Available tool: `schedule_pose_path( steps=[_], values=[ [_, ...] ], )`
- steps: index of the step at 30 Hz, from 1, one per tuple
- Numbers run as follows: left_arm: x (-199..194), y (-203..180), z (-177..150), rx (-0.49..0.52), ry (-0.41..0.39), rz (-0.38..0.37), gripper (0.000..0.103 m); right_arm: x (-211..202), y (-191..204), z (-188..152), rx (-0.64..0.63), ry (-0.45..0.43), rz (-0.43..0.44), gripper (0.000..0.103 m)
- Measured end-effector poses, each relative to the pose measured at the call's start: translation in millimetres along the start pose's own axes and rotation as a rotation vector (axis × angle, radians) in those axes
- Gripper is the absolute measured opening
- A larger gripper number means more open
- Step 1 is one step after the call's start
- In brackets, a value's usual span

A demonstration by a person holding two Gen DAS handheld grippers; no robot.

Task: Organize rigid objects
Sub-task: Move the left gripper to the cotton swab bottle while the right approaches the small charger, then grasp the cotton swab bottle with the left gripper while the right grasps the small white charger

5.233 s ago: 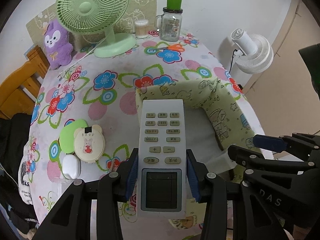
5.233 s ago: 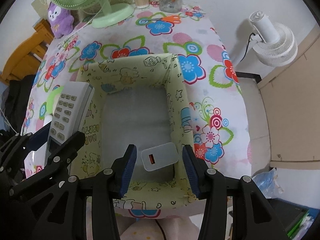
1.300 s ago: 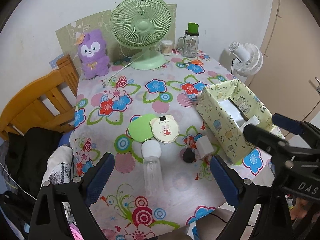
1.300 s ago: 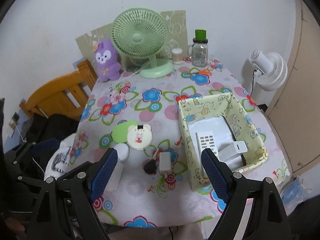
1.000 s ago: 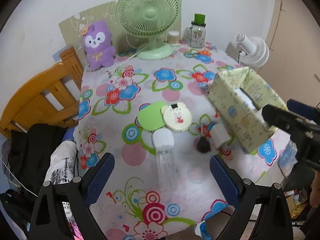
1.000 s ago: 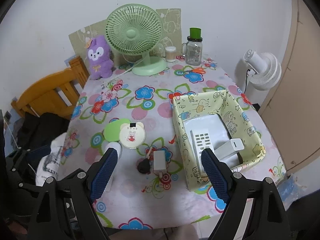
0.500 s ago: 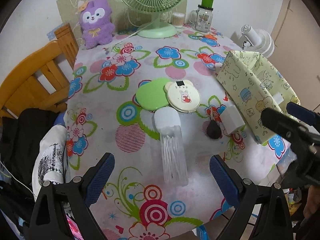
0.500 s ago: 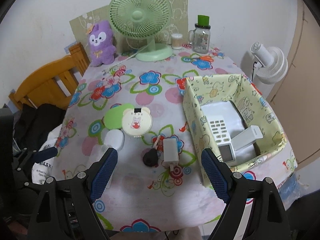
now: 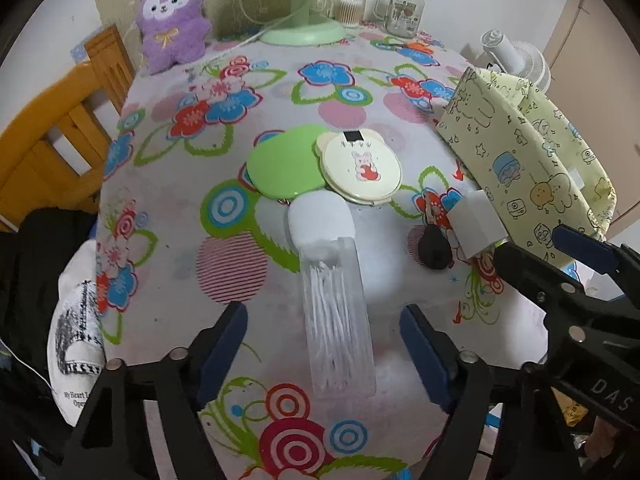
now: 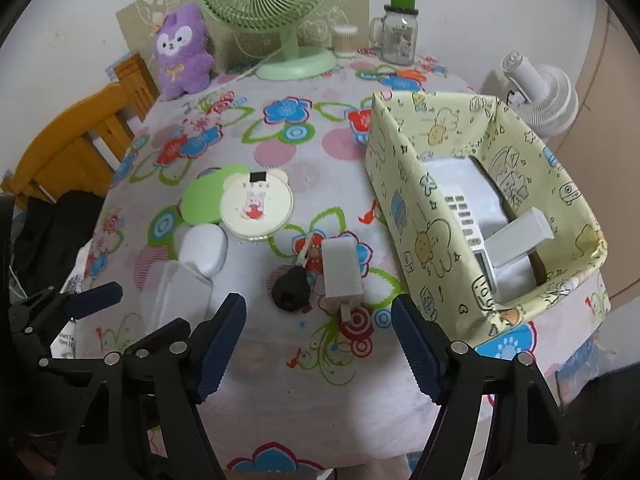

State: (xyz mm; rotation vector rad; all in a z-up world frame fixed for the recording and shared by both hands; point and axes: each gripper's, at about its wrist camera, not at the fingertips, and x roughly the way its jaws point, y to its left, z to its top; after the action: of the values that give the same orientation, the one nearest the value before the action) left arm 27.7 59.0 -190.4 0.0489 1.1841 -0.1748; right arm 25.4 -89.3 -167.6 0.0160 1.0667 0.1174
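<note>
A clear swab box (image 9: 338, 320) with a white cap (image 9: 320, 220) lies flat on the floral tablecloth. My left gripper (image 9: 322, 340) hangs over it, jaws closing, the box between the fingers but untouched by the pads. A white charger (image 10: 342, 272) and a black key fob (image 10: 290, 288) lie just ahead of my right gripper (image 10: 318, 332), whose jaws are also closing with nothing gripped. The yellow fabric box (image 10: 404, 184) at right holds a white remote (image 10: 466, 216) and a white adapter (image 10: 520, 236).
A cream round compact (image 9: 362, 166) overlaps a green disc (image 9: 284, 166) mid-table. A green fan (image 10: 276, 4), purple plush (image 10: 182, 50) and lidded jar (image 10: 398, 38) line the back. A wooden chair (image 10: 76, 148) stands left, a white fan (image 10: 536, 92) right.
Earlier my grippers held the remote and the adapter; both now lie in the yellow box. Over the last second both grippers sank toward the table and their jaws narrowed.
</note>
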Motion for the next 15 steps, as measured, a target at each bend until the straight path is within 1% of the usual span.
schedule_pose_path(
  steps=[4, 6, 7, 8, 9, 11, 15],
  values=[
    [8, -1, -1, 0.000, 0.020, -0.010, 0.069, 11, 0, 0, 0.002, 0.019, -0.014, 0.075],
    [13, -2, 0, -0.003, 0.035, -0.015, 0.059, 16, 0, 1, 0.007, 0.031, -0.013, 0.074],
    [15, -2, 0, -0.006, 0.044, -0.017, 0.056, 18, 0, 2, 0.010, 0.035, -0.014, 0.072],
    [17, -2, 0, -0.007, 0.054, -0.017, 0.050, 20, 0, 2, 0.014, 0.038, -0.016, 0.071],
    [19, -3, 0, -0.006, 0.067, -0.016, 0.045, 22, -1, 3, 0.018, 0.037, -0.021, 0.067],
    [21, -3, 1, -0.001, 0.073, -0.019, 0.042, 25, -2, 4, 0.033, 0.031, -0.035, 0.065],
    [24, -3, 3, -0.009, 0.071, -0.021, 0.031, 35, -3, 7, 0.034, 0.051, -0.049, 0.062]
  ],
)
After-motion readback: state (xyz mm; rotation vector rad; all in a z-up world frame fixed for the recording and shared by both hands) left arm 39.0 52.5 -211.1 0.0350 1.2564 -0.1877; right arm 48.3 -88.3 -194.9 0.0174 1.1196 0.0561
